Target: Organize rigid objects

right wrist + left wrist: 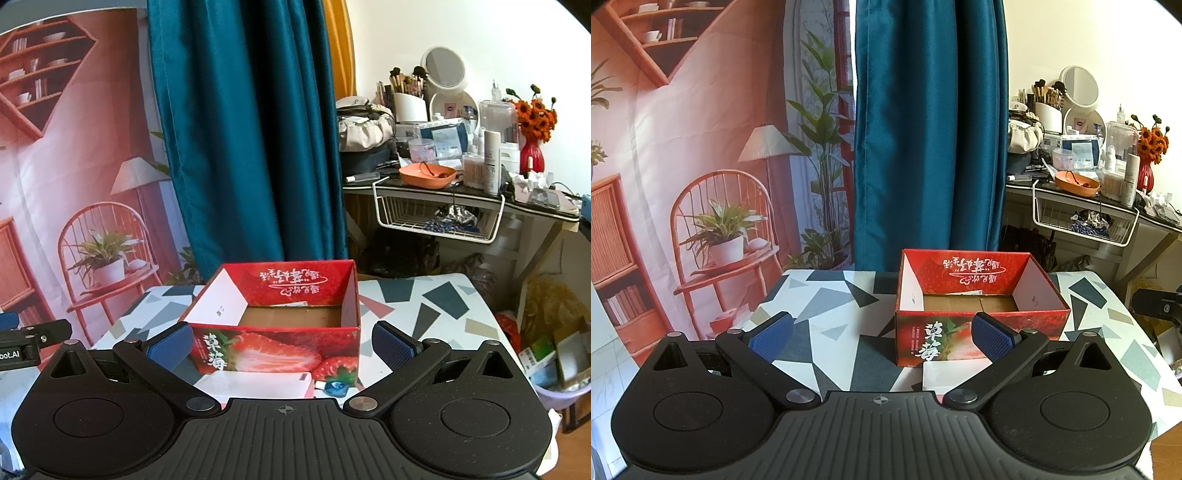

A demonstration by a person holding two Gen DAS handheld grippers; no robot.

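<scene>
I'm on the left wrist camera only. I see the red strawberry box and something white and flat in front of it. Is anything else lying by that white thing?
Observer: Yes. The right wrist view shows a small blue and white item beside the white flat box, on its right, in front of the red box. I cannot tell what it is.
Operator: Is the right gripper holding anything?
Observer: No. The right gripper is open, with nothing between its fingers.
</scene>
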